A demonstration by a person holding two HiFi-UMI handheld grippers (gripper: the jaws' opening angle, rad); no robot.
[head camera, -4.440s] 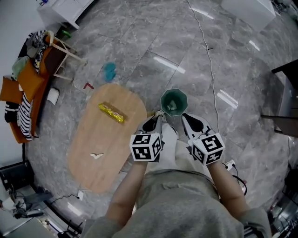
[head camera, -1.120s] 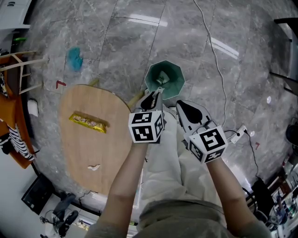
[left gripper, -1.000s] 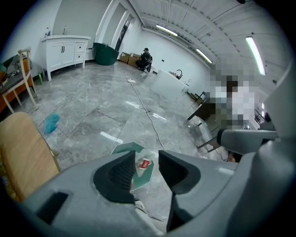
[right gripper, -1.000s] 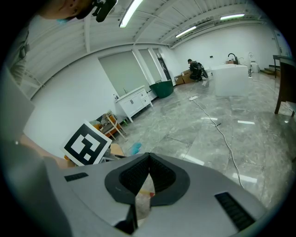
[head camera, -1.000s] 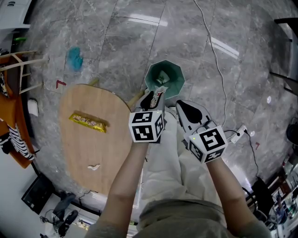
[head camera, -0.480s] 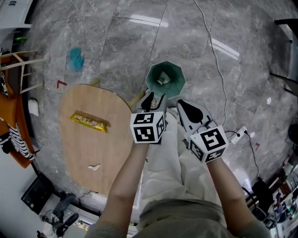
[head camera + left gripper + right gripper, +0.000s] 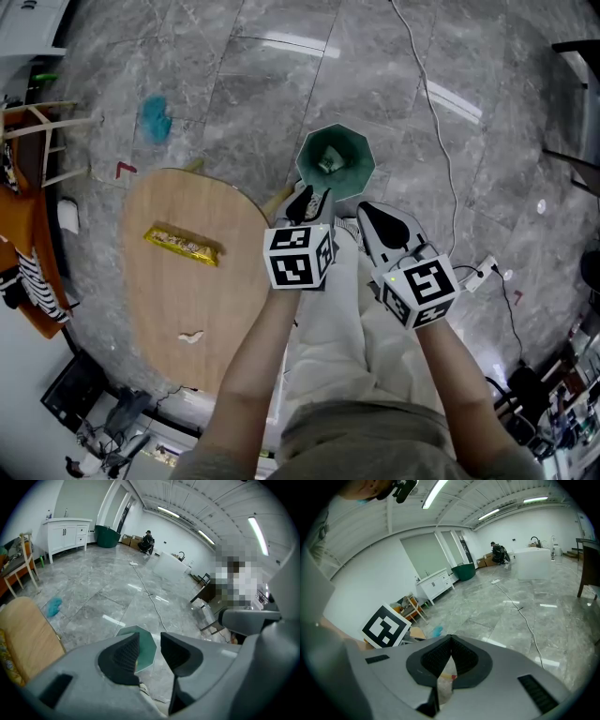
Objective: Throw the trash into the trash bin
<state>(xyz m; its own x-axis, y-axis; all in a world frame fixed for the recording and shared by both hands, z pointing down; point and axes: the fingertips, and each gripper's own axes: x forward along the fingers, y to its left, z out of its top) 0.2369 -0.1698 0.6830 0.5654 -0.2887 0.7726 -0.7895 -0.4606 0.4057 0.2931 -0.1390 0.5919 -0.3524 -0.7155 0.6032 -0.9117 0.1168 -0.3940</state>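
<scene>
The green trash bin point(image 7: 336, 161) stands on the floor just beyond my left gripper point(image 7: 311, 195), and a crumpled piece of trash point(image 7: 328, 164) lies inside it. The left jaws are open, have just been closing, and hold nothing; the bin point(image 7: 146, 652) shows through their gap around the left gripper point(image 7: 150, 641). My right gripper point(image 7: 368, 212) hangs beside the bin's near right rim. In the right gripper view the right gripper point(image 7: 450, 654) is shut on a clear plastic wrapper point(image 7: 444, 679). A gold wrapper point(image 7: 183, 244) and a white scrap point(image 7: 190, 335) lie on the wooden table point(image 7: 178, 291).
A teal object point(image 7: 155, 119) lies on the grey floor beyond the table. A white cable point(image 7: 439, 122) runs across the floor right of the bin toward a power strip point(image 7: 480, 272). A chair with clothes point(image 7: 23, 150) stands at the far left.
A second ago the crumpled trash was at the left gripper's tips over the bin's rim; the jaws let it go and it now lies inside the bin. Neither hand has shifted much.
</scene>
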